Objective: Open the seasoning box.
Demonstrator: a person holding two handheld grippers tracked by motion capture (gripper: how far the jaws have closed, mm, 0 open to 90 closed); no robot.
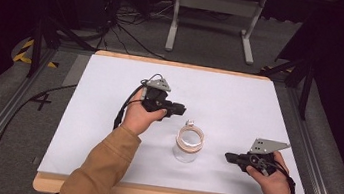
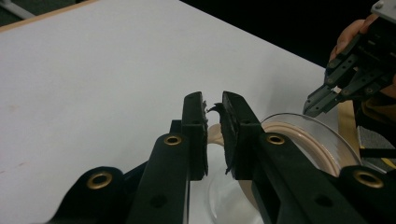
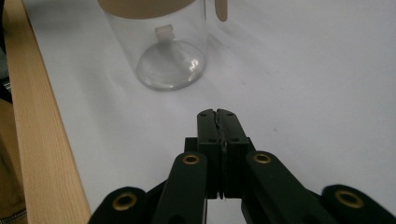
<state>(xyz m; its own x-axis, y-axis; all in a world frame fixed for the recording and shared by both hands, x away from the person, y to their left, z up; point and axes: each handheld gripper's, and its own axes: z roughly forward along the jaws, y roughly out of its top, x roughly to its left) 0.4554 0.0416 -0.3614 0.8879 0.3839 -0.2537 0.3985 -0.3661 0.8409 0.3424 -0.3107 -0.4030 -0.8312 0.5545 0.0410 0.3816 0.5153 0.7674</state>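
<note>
**Closing in on the clear jar from 2 sides**

The clear jar [image 1: 188,145] with its tan rim stands upright on the white worktop [image 1: 239,106], between the 2 sets of fingers. The left gripper [image 1: 181,111] hangs just above and behind the rim, its fingers [image 2: 195,126] slightly parted and grasping nothing. The right gripper [image 1: 229,157] sits low to the jar's other side, near but apart, fingers [image 3: 208,128] clenched together and empty.

To grip well, I would spread the left fingers wider before lowering them astride the rim, and let the right fingers steady the wall so the jar does not tip.

The worktop has a pale wooden edge [image 3: 32,140]; beyond lie grey floor, cables [image 1: 118,29] and a white frame [image 1: 216,17].
</note>
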